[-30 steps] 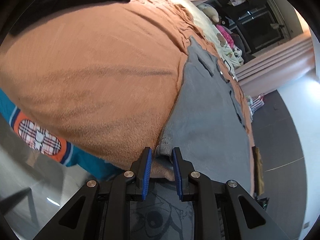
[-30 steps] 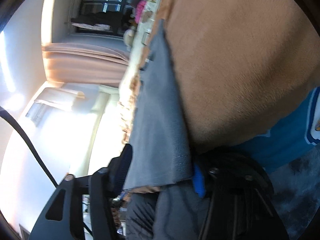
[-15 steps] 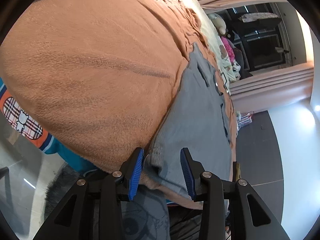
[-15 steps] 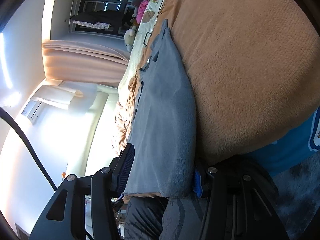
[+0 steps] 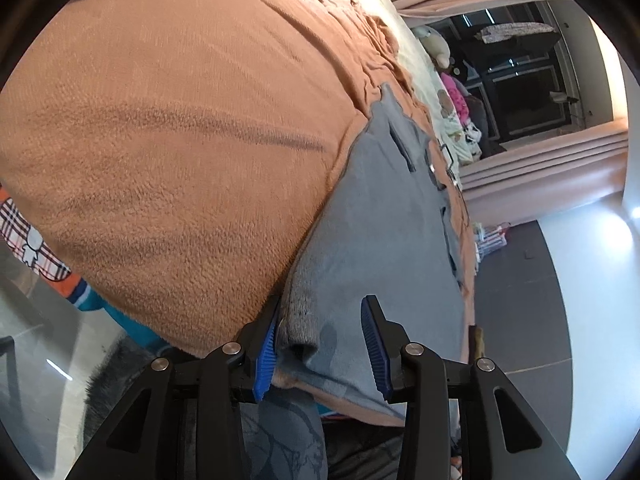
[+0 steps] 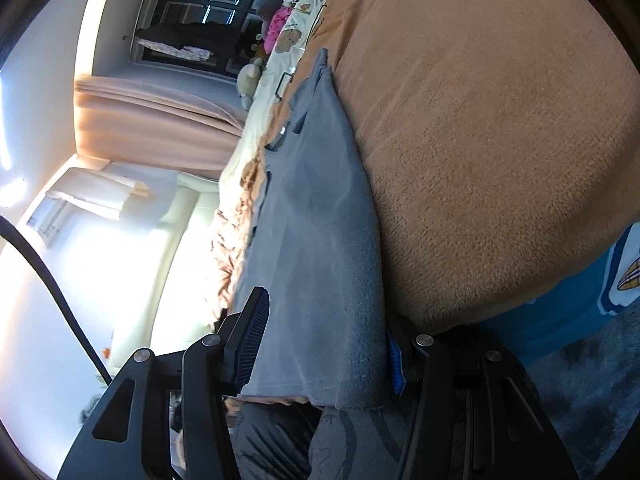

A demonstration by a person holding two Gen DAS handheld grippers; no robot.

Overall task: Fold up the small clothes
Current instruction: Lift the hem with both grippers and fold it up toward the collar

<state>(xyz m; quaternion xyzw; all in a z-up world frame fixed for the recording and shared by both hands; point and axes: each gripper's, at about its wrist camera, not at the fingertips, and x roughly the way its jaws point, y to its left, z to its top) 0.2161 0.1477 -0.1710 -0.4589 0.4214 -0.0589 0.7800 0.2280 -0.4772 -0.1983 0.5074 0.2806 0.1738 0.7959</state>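
Grey garment (image 5: pixel 384 240) flat on orange blanket (image 5: pixel 168 152), L gripper (image 5: pixel 320 344) jaws apart

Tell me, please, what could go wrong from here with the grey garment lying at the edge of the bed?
The left gripper has just been opening, and its pads stand clear of the grey garment, so the bunched corner may unroll. The garment's near end overhangs the brown blanket, so it might slide off. The right gripper straddles the hem loosely, so closing could catch blanket too.
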